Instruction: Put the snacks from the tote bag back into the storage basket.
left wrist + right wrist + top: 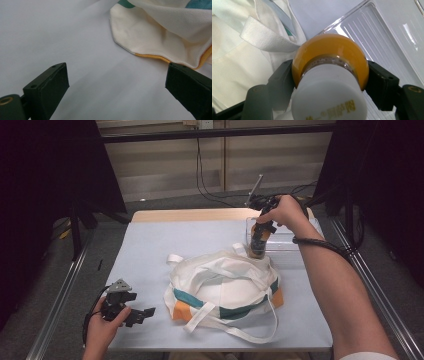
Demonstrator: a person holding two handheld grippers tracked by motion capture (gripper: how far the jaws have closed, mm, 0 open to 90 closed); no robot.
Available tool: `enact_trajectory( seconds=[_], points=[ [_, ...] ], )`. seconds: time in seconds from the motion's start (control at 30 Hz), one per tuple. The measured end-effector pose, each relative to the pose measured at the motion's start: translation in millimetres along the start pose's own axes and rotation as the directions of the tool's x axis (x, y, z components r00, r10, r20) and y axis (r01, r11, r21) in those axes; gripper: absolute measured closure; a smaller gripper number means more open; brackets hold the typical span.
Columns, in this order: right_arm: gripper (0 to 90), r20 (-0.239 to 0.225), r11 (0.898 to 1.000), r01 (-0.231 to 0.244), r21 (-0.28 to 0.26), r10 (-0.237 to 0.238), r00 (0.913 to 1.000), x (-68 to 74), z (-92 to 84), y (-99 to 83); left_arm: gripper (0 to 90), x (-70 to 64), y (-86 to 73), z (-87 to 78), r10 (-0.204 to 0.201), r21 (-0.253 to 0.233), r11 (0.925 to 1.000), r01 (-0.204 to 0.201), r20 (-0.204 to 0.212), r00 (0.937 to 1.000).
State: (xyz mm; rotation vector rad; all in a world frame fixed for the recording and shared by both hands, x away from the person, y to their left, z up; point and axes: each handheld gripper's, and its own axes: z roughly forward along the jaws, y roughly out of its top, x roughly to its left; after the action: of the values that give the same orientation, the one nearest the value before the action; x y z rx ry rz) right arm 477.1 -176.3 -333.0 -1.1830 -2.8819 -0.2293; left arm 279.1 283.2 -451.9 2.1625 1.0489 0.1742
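A pale grey-blue table carries a slumped white cloth tote bag with teal and orange bands and long webbing straps at its centre, its mouth toward the far side. Behind it lies a clear ribbed plastic tray, apparently the source bin. The right gripper has its jaws clamped on the shoulder of a white-capped bottle of orange juice, upright at the tray's near corner, just beside the bag's rim, probably for loading. The left gripper rests wide open and empty near the bag's left corner, likely placed to steady the fabric.
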Motion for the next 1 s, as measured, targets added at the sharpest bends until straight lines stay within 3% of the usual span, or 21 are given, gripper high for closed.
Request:
enact_trajectory(
  seconds=[0.63, 1.0],
  points=[
    [29.7, 0.002, 1.0, -0.006, 0.016, 0.006, 1.0, -1.5, 9.0, -3.1, 4.5, 0.2, -0.2, 0.0, 0.002, -0.001, 1.0, -0.002, 0.002, 1.0],
    [29.7, 0.007, 1.0, -0.011, -0.006, 0.011, 0.9999, -0.6, 8.2, -3.3, 4.4, -0.3, 0.2, -0.4, 0.007, 0.001, 1.0, -0.007, -0.008, 0.9999]
  ],
)
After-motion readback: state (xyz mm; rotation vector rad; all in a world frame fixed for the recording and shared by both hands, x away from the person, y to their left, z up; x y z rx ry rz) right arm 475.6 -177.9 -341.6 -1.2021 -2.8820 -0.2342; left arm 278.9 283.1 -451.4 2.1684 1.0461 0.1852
